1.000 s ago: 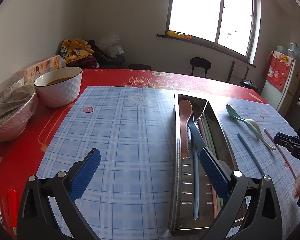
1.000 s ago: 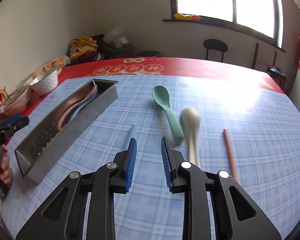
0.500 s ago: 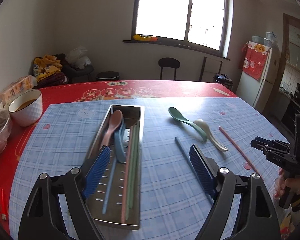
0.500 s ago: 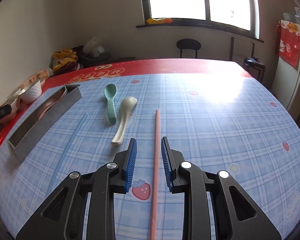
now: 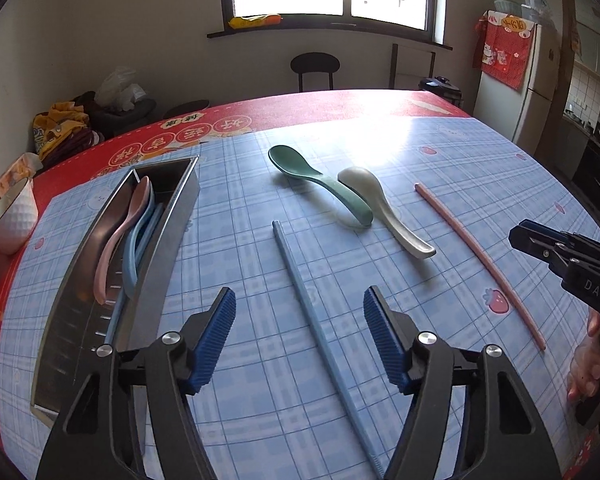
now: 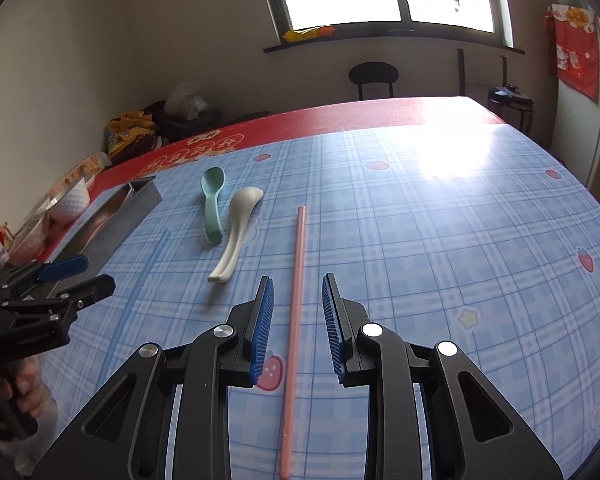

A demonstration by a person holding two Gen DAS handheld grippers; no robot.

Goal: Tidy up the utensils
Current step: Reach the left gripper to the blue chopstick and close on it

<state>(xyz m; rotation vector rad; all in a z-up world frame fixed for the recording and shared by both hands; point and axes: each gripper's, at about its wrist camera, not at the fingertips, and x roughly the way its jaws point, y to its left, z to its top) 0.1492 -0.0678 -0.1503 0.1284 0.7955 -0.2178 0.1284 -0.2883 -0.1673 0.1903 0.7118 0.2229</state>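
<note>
Now that you've swung off the steel utensil tray (image 5: 112, 248), left gripper (image 5: 296, 320) straddles the blue chopstick (image 5: 308, 304), right gripper (image 6: 298, 312) the pink chopstick (image 6: 296, 300) on the surface; fingers spread (holding nothing), ready to pinch.

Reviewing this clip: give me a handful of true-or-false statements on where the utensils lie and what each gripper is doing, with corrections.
1. The left gripper is open, with the blue chopstick lying between its fingers. True.
2. The right gripper is clamped on the pink chopstick. False: its jaws are open and the chopstick lies on the table between them.
3. The green spoon sits inside the metal tray. False: it lies on the blue checked tablecloth, beside the white spoon.
4. A pink spoon is in the tray. True.
5. The white bowl stands to the right of the pink chopstick. False: it is at the far left, beyond the tray.
</note>
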